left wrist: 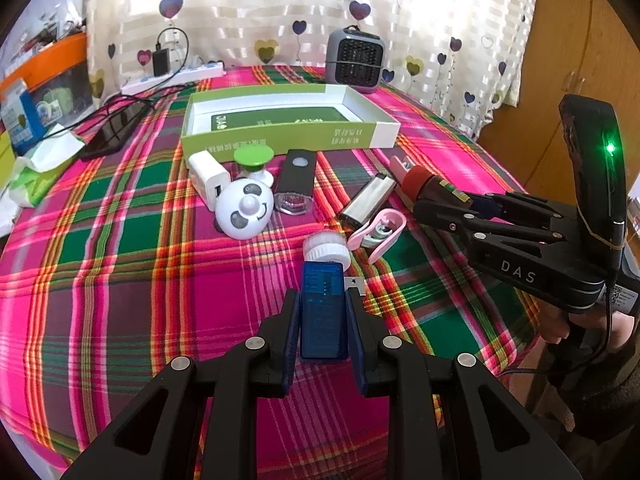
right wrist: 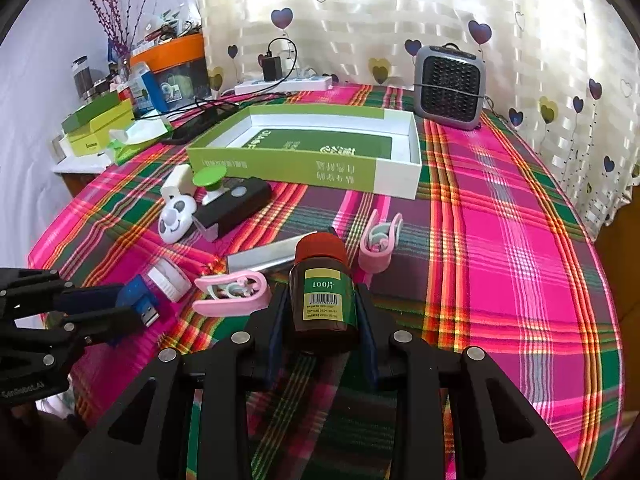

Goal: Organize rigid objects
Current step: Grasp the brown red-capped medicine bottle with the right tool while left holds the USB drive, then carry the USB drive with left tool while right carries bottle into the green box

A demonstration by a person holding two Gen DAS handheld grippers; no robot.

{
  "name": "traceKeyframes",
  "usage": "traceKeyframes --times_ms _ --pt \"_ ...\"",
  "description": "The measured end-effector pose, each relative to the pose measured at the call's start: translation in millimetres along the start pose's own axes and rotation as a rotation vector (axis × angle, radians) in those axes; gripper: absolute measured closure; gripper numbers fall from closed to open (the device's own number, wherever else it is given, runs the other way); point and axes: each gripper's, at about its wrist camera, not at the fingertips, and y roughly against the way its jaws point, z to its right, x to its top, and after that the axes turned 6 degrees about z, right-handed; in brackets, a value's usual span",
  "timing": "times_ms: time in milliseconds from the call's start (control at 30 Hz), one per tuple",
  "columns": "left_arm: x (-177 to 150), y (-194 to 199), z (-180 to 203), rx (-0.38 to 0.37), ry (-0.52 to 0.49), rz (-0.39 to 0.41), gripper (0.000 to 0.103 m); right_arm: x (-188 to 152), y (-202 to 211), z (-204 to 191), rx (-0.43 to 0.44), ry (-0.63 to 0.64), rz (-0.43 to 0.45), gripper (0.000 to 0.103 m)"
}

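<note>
two things are in your grip right now, one for each hand. your left gripper [left wrist: 323, 312] has its pads squeezed tight on the flat sides of a blue usb stick [left wrist: 323, 308], so it can't slip, and the metal plug sticks out the front where it is free. your right gripper [right wrist: 324, 316] is closed on a brown pill bottle [right wrist: 325, 296] with a red cap, holding it around the middle, so the cap end pokes forward.

just past the blue stick, a white round cap [left wrist: 326, 249] and a pink clip [left wrist: 378, 234] lie on the plaid tablecloth [left wrist: 120, 280]. a silver lighter [left wrist: 366, 198] lies a little farther away. to the far left a panda toy [left wrist: 245, 210], a white charger [left wrist: 208, 178], a green-topped knob [left wrist: 253, 160] and a black flashlight [left wrist: 295, 182] huddle together.

behind them all sits the open green box [left wrist: 280, 142], with nothing loose in it that i can see. i think that is where the hard things go, so both of your catches are near it but not yet in it. a grey heater [left wrist: 355, 60] stands at the far edge.
</note>
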Motion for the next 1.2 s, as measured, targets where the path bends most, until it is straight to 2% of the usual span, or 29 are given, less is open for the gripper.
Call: traceKeyframes --times_ms 633,1200 --pt "45.3 9.3 -13.1 -0.048 -0.005 0.066 0.082 28.4 2.9 -1.0 0.004 -0.032 0.044 0.07" --pt "107.7 -32.8 -50.5 -0.013 0.029 0.08 0.082 73.4 -20.5 4.1 0.019 -0.056 0.077 0.07"
